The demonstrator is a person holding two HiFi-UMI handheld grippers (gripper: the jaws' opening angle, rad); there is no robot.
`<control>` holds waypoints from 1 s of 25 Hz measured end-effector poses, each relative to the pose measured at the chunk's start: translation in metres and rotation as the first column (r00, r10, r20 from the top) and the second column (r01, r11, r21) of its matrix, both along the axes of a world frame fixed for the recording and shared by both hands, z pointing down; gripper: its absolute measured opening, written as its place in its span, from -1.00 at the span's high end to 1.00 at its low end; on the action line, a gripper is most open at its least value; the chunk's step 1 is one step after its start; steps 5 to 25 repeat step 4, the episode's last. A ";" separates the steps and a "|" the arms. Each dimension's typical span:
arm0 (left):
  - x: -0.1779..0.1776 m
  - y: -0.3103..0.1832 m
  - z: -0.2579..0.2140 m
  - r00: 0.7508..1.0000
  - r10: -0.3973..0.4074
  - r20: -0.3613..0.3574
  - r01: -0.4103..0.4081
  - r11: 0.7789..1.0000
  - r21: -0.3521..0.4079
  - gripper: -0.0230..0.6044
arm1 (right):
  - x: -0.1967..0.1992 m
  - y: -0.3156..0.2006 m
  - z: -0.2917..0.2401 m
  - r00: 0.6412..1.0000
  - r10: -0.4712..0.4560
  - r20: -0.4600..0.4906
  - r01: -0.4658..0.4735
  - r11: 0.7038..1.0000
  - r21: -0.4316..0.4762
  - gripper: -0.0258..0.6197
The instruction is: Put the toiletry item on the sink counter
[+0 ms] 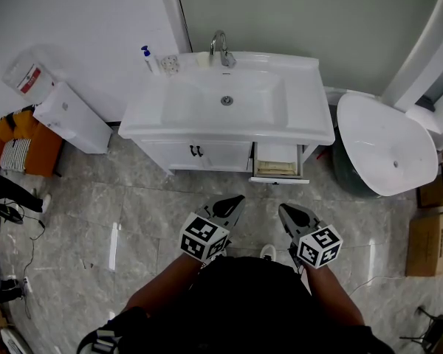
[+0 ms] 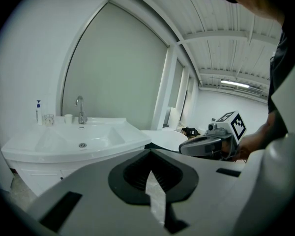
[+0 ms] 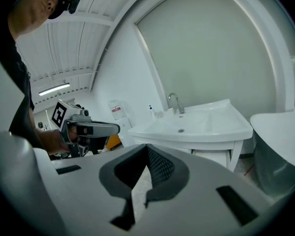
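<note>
Before the white sink counter [image 1: 310,120] a person stands on the grey tiled floor [image 1: 133,205], holding both grippers close to the body and pointing them toward the cabinet. The left gripper [image 1: 238,199] has its jaws brought together with nothing between them. The right gripper [image 1: 283,209] is likewise closed and empty. The two are level with each other and a little apart, well short of the cabinet front.

The toiletry item [image 1: 277,167], a flat cream-coloured thing whose kind cannot be made out, lies inside the open drawer [image 1: 279,180]. That drawer is pulled out under the right end of the counter, beside the closed cabinet doors [image 1: 197,153] with their black handles. Neither gripper touches it.

On the counter, the faucet [image 1: 220,49] stands behind the basin [image 1: 227,94]. A small white cup [image 1: 202,60] sits just to the faucet's left, then a clear glass [image 1: 170,65], and a pump bottle [image 1: 148,57] with a blue top stands at the back left corner.

To the right of the vanity sits a white oval tub [image 1: 387,146], with a cardboard box [image 1: 432,242] nearer the person. To the left, a white box [image 1: 72,116] rests against the wall.
</note>
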State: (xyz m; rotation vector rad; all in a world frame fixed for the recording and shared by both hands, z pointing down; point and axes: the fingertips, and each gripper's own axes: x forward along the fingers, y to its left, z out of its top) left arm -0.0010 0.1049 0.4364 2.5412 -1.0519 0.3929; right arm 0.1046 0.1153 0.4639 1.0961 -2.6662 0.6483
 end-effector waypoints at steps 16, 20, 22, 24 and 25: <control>0.000 -0.001 -0.001 1.000 0.004 0.002 -0.004 1.000 0.001 0.93 | 0.000 -0.001 -0.001 1.000 0.000 -0.003 0.000 1.000 0.002 0.91; 0.000 -0.001 -0.001 1.000 0.004 0.002 -0.004 1.000 0.001 0.93 | 0.000 -0.001 -0.001 1.000 0.000 -0.003 0.000 1.000 0.002 0.91; 0.000 -0.001 -0.001 1.000 0.004 0.002 -0.004 1.000 0.001 0.93 | 0.000 -0.001 -0.001 1.000 0.000 -0.003 0.000 1.000 0.002 0.91; 0.000 -0.001 -0.001 1.000 0.004 0.002 -0.004 1.000 0.001 0.93 | 0.000 -0.001 -0.001 1.000 0.000 -0.003 0.000 1.000 0.002 0.91; 0.000 -0.001 -0.001 1.000 0.004 0.002 -0.004 1.000 0.001 0.93 | 0.000 -0.001 -0.001 1.000 0.000 -0.003 0.000 1.000 0.002 0.91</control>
